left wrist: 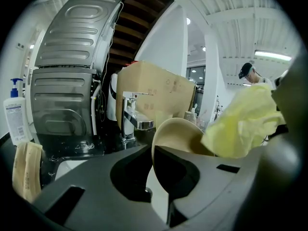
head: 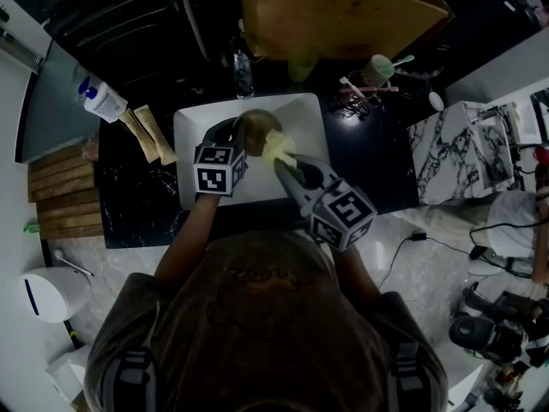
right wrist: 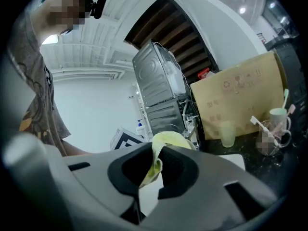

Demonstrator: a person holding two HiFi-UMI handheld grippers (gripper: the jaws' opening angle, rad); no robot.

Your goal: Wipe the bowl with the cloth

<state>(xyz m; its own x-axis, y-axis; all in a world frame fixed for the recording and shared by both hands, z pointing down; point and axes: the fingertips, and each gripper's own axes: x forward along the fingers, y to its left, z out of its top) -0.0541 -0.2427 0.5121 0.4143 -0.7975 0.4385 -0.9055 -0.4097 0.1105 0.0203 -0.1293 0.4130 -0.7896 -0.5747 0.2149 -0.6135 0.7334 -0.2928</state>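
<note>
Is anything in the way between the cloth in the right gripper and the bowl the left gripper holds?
Nothing visible. The right gripper, shut on the yellow cloth, has it right at the rim of the bowl, which the left gripper clamps over the white sink. No other thing lies between them.

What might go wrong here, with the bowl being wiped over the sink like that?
The left gripper pinches the bowl by its rim only, so pressure from the cloth might lever it loose into the sink. The right gripper holds just a fold of the cloth, which may slip out.
</note>
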